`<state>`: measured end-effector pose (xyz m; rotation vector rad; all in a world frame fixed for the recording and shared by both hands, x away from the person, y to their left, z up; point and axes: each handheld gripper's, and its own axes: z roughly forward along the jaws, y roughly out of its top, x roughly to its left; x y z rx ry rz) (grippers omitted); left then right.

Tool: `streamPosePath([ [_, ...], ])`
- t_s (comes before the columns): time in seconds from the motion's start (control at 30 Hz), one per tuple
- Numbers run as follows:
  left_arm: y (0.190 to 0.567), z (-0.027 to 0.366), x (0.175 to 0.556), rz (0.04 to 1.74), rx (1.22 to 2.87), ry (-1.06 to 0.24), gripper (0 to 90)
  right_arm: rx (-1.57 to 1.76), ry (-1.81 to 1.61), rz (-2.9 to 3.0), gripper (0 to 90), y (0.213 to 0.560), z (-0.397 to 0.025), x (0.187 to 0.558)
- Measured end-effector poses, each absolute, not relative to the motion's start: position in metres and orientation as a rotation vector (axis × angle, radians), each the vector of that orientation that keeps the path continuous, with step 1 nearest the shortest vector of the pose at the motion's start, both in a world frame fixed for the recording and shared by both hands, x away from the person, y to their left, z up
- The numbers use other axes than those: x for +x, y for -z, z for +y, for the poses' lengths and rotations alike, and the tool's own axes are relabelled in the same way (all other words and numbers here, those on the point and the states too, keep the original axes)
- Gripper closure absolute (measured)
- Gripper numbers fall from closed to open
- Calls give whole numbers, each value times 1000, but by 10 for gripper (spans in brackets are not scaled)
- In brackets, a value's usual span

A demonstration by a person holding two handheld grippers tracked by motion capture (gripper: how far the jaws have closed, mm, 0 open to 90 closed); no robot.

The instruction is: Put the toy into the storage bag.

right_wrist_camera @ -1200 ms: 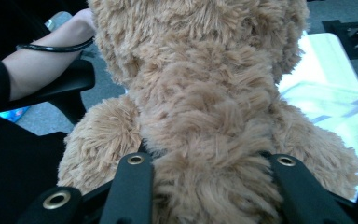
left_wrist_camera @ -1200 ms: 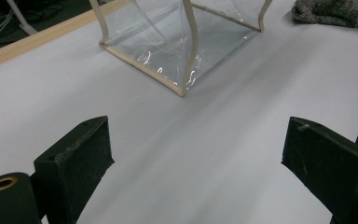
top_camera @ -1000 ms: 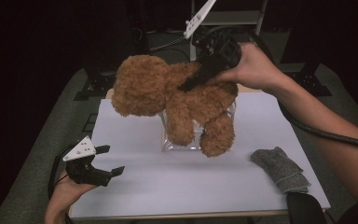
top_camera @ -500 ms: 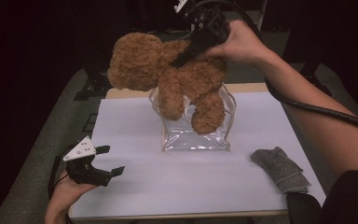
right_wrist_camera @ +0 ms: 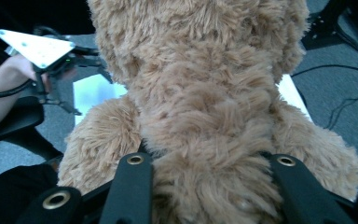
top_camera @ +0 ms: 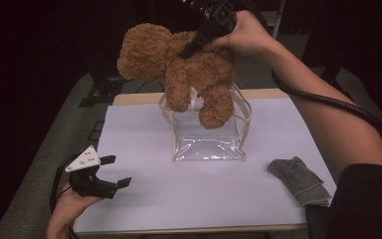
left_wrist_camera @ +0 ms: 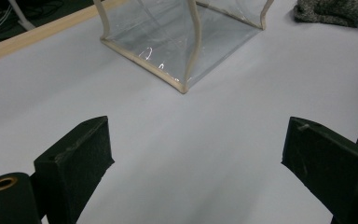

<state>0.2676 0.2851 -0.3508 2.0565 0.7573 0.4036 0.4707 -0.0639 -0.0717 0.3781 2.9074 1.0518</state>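
Brown teddy bear (top_camera: 179, 69) held in air above clear plastic bag (top_camera: 209, 134), feet hanging at bag mouth. Right gripper (top_camera: 199, 40) clamped on bear's back. Left gripper (top_camera: 110, 172) spread wide, empty, at near left table (top_camera: 189, 199) corner. Grey cloth (top_camera: 301, 180) near right edge.

You worked at a white tabletop (top_camera: 189, 199) with a pale wooden strip (top_camera: 134, 98) along its far edge, lit brightly against a room that lay almost black behind it. Grey carpet floor (top_camera: 40, 169) surrounded the table, with dark cables (right_wrist_camera: 340, 100) trailing across it and black stand legs (top_camera: 97, 94) beyond the far left corner.
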Motion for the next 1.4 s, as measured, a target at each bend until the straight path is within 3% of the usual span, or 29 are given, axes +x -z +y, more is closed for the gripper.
streamPosePath([
  [0.87,355,288,269,771,2058,-382,72,611,-962,2788,647,91,-86,557],
  [1.17,355,287,269,768,2059,-379,72,612,-900,2785,646,111,-83,560],
  [1.4,354,286,268,760,2058,-377,72,552,-875,2795,644,117,-74,543],
])
